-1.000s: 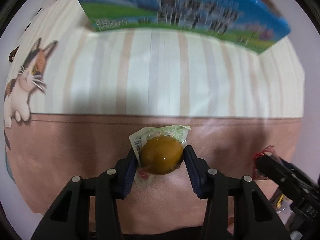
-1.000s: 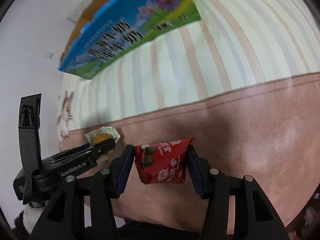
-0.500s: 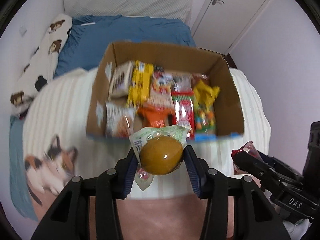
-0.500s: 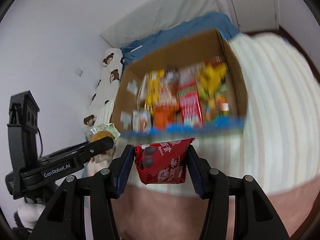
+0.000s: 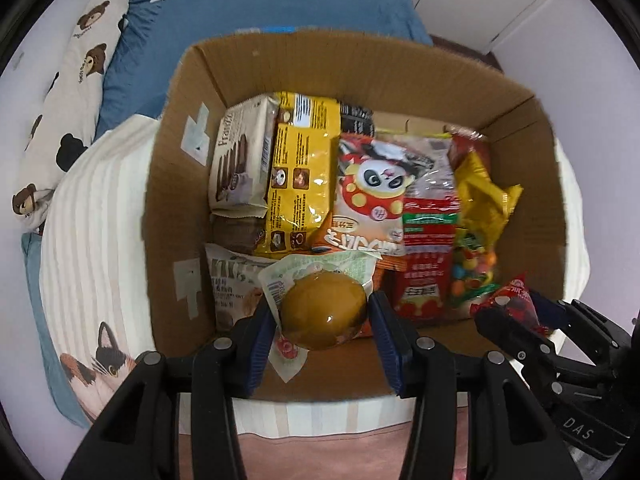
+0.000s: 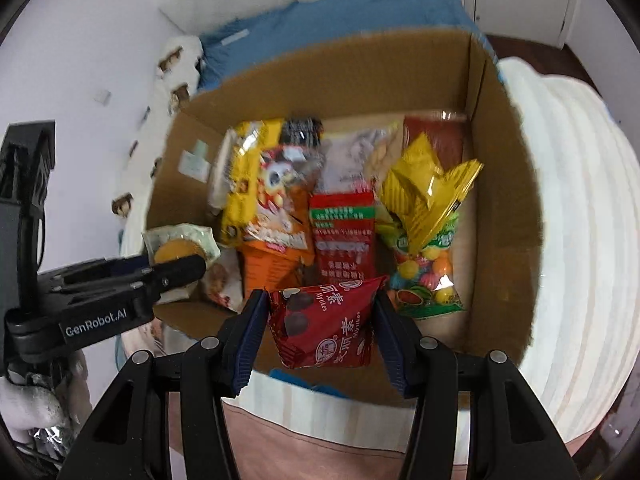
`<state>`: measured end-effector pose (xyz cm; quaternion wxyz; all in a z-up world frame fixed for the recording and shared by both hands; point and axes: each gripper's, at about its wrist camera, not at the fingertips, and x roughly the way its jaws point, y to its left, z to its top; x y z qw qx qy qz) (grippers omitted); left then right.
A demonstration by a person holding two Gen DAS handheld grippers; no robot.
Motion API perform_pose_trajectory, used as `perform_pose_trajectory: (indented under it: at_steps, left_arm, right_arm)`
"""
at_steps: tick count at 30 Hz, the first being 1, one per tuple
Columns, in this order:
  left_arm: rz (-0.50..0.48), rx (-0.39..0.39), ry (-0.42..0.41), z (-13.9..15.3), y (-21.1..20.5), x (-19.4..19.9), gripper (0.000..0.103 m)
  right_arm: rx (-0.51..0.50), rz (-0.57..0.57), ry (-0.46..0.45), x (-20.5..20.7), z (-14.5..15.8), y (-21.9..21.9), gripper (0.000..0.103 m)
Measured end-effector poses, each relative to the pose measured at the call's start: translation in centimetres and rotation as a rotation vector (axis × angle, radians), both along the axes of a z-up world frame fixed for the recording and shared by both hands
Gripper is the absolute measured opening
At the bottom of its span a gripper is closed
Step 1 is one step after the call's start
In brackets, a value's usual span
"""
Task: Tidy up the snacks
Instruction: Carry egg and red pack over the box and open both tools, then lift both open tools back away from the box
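Note:
My left gripper (image 5: 322,316) is shut on a sealed brown egg snack pack (image 5: 324,310) and holds it over the near left part of an open cardboard box (image 5: 168,184). My right gripper (image 6: 320,332) is shut on a red snack packet (image 6: 326,330) and holds it over the box's (image 6: 500,216) near edge. The box holds several snack packs, among them a yellow pack (image 5: 300,168), a panda bag (image 5: 370,200) and a candy bag (image 6: 424,264). The left gripper (image 6: 176,268) shows in the right wrist view, the right one (image 5: 504,312) in the left wrist view.
The box stands on a striped cream blanket (image 5: 92,232) with a cat print (image 5: 96,364). A blue bedcover (image 5: 248,8) and a bear-print pillow (image 5: 68,80) lie behind it. White walls and a door are on the far side.
Both grippers have risen from low over the pink blanket and moved forward over the open box, each still holding its snack.

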<state>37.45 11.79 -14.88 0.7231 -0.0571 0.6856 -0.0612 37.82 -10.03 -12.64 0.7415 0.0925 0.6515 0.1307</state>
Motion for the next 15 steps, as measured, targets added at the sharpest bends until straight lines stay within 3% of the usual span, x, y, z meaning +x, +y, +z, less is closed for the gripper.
perform_pose_trajectory:
  at_steps: [3, 6, 7, 9, 11, 13, 15]
  left_arm:
    - [0.001, -0.01, 0.049, -1.3, -0.1, 0.4, 0.045]
    - [0.01, -0.025, 0.101, -2.2, -0.1, 0.3, 0.045]
    - [0.016, -0.028, 0.108, -2.3, 0.0, 0.4, 0.047]
    - [0.023, -0.006, 0.104, -2.3, 0.2, 0.5, 0.057]
    - [0.03, 0.001, 0.095, -2.1, 0.4, 0.5, 0.079]
    - [0.029, 0.01, 0.086, -1.7, 0.5, 0.5, 0.087]
    - [0.029, 0.025, 0.073, -1.3, 0.6, 0.5, 0.089]
  right_arm:
    - [-0.008, 0.014, 0.07, 0.4, -1.8, 0.2, 0.062]
    - [-0.04, 0.001, 0.103, 0.6, -2.7, -0.1, 0.087]
    - [-0.057, -0.009, 0.097, 0.7, -2.7, -0.4, 0.087]
    - [-0.082, -0.014, 0.083, 0.7, -2.3, -1.0, 0.088]
    - [-0.112, -0.026, 0.079, 0.7, -2.0, -1.4, 0.095]
    - [-0.136, -0.03, 0.068, 0.8, -1.7, -1.6, 0.095]
    - [-0.162, -0.03, 0.062, 0.8, -1.4, -1.8, 0.095]
